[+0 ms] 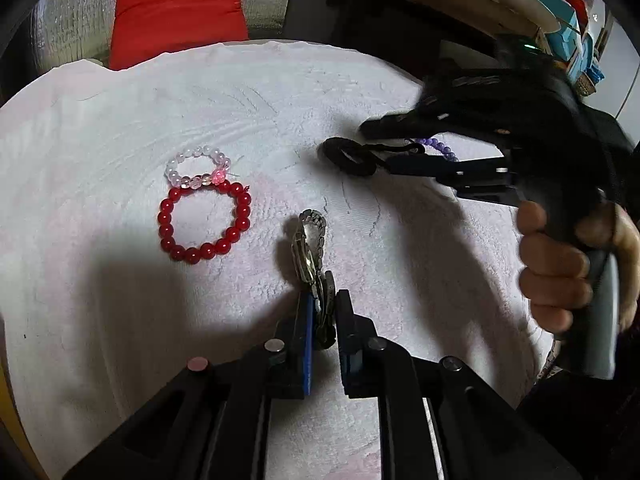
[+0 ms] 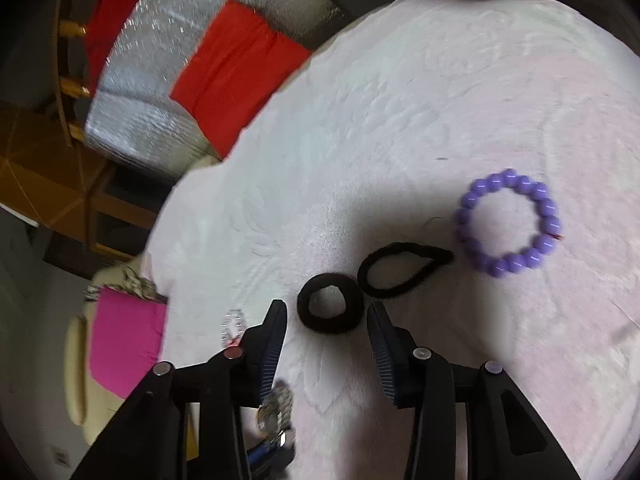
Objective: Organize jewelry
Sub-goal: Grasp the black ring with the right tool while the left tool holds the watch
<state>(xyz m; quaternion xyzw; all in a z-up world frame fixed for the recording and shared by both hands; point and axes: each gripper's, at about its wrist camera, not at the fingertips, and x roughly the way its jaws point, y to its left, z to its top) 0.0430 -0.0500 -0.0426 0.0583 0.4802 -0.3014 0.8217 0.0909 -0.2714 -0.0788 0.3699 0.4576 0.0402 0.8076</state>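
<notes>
While a metal watch [image 1: 314,248] is being pinched by its band in the left tongs [image 1: 323,316] over the towel-covered tabletop [image 1: 120,320], the right tongs [image 2: 327,322] are being held spread around a thick black hair tie [image 2: 330,309] — a closing squeeze is judged next, keeping clear of the thin black loop [image 2: 400,270] just beside.

A round table under a white textured cloth [image 1: 260,92] fills both views. Just beyond its far edge lies a red cushion [image 1: 180,8] against silver quilted foil [image 2: 160,60]. Left of the table stand a wooden chair frame [image 2: 68,80] and a pink panel [image 2: 124,344]; cluttered shelves [image 1: 540,4] rise right.
</notes>
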